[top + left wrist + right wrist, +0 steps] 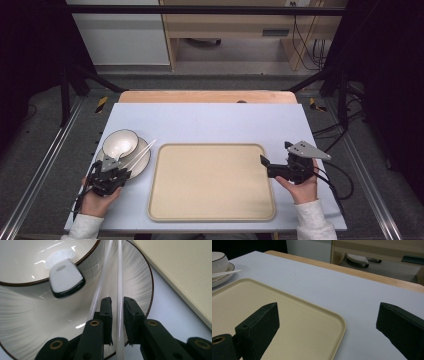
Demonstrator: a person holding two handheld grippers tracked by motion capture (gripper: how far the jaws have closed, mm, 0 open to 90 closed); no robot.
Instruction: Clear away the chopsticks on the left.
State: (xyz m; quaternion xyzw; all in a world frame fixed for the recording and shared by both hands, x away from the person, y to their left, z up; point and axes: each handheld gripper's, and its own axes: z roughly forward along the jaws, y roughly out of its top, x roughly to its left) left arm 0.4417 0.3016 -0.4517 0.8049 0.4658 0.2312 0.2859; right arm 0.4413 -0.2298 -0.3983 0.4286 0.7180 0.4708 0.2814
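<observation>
On the pale counter (210,120) a shallow plate (142,162) with a dark rim sits at the person's left, and a white bowl (120,142) with the same dark rim stands on the far part of it. Two white chopsticks (142,151) lie side by side across the plate just right of the bowl, their far tips reaching past the plate's edge toward the tray (211,181), a wide beige one that lies empty in the middle of the counter, just beside the plate. The left tongs (119,169) are over the near edge of the plate; in the left gripper view the left tongs (117,312) stand nearly closed, with one chopstick (120,290) running between the two black jaws and the other chopstick (100,287) lying just outside the jaw on the left of that view. Whether the pads actually press on the stick I cannot tell, since a thin gap shows on either side of it. A small white, dark-edged handle (66,277) juts over the bowl's rim. The right tongs (275,159) hover at the tray's right edge, and in the right gripper view the right tongs (327,322) stand wide open and hold nothing, one jaw over the tray and the other over bare counter. No writing, brand or label can be read anywhere.
</observation>
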